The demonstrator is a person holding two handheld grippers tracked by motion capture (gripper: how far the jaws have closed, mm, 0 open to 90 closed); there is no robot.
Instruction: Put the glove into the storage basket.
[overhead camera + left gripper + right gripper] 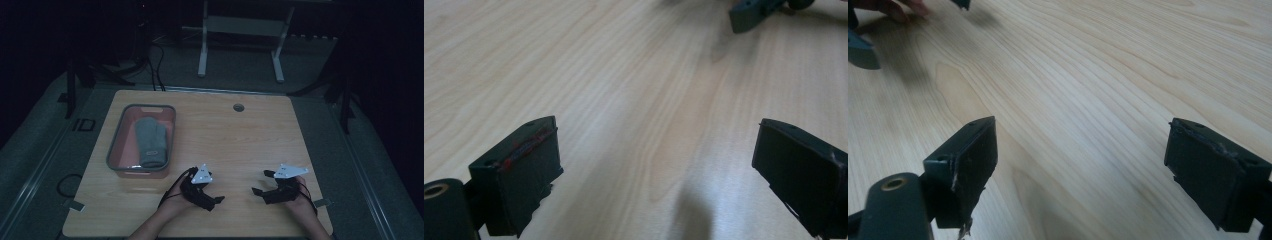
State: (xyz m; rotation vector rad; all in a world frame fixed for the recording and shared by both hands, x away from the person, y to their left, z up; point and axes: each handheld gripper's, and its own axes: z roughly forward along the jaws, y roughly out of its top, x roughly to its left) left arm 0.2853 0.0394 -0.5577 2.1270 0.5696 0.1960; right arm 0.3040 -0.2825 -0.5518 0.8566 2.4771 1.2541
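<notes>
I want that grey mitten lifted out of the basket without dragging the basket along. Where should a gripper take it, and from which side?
Probably from above, with the left gripper, which is nearer. The grey mitten lies flat lengthwise in the basket, whose walls block any sideways approach. Pinching a fold of fabric around its middle, jaws across its narrow width, seems best; both grippers now rest open on the table.

A pale wood-grain counter (pixel 235 145) with rounded corners carries everything. On it, beyond and to the left of the left tongs (pixel 216 199), stands a grey-rimmed bin (pixel 116 145) with a folded grey cloth (pixel 150 141) inside. A small round grommet hole (pixel 238 107) sits in the counter's far edge, well beyond both tongs. Between the left tongs and the right tongs (pixel 259 184) lies bare wood.
</notes>
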